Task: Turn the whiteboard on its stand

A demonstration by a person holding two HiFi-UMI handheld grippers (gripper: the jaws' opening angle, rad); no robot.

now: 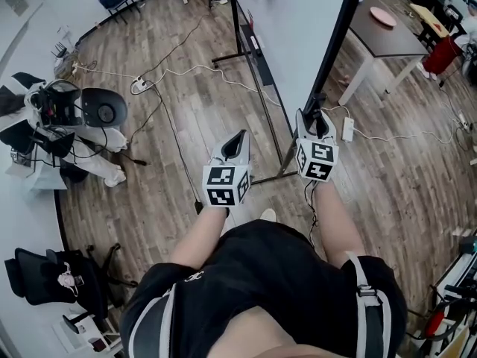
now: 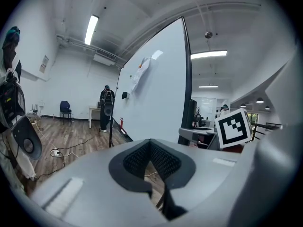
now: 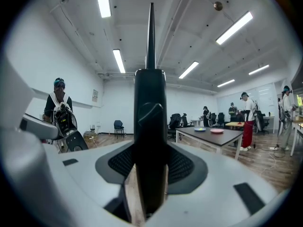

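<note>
The whiteboard (image 1: 298, 28) stands upright on its black stand (image 1: 257, 66), seen from above with its white face turned left. My right gripper (image 1: 316, 119) is shut on the board's black side frame (image 1: 337, 39). In the right gripper view that frame bar (image 3: 150, 117) runs up between the two pads, which press on it. My left gripper (image 1: 235, 145) hangs free to the left of the board, shut, with nothing in it. In the left gripper view the white board face (image 2: 156, 98) rises just ahead, and the right gripper's marker cube (image 2: 233, 128) shows at its edge.
Cables (image 1: 175, 73) and a power strip (image 1: 347, 129) lie on the wooden floor around the stand's feet. A dark table (image 1: 384, 32) stands at the right rear. Equipment and a fan (image 1: 100, 110) sit at the left. Several people stand farther off (image 3: 246, 122).
</note>
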